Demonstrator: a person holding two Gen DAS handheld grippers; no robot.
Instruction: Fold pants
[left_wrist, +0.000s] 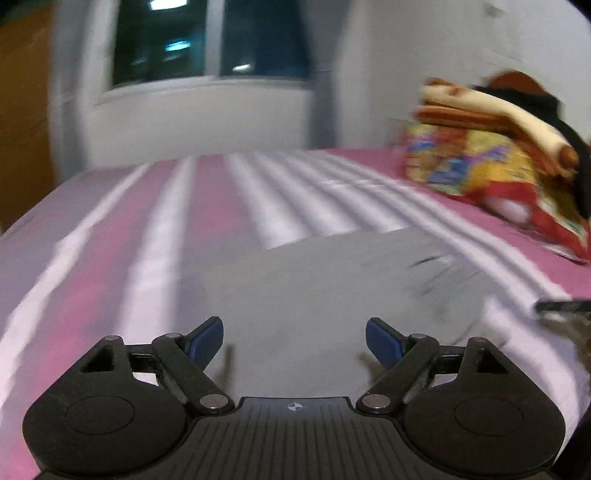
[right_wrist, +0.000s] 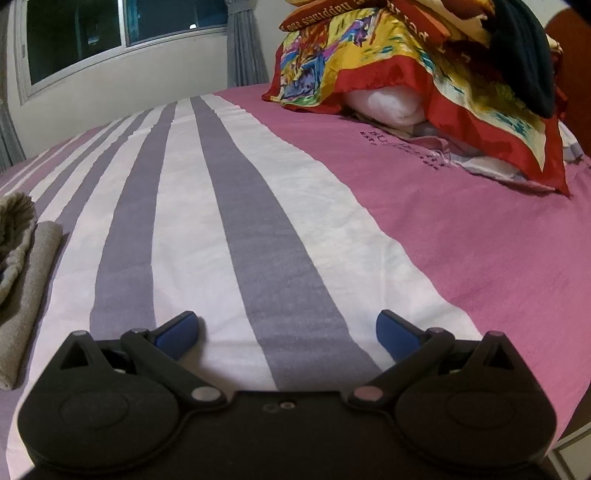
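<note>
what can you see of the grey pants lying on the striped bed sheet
The grey pants look like soft knit fabric, lying flat on the pink, white and grey striped bed sheet, folded into a broad slab. In the right wrist view an edge shows, with a gathered ribbed part on top. The left gripper is above them with jaws open; whether it touches them is unclear. The left wrist view is blurred.

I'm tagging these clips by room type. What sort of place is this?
Most likely a home bedroom: a bed with a pink and striped sheet, a pile of colourful bedding at its far end, and a curtained window behind. Grey pants lie on the bed.
</note>
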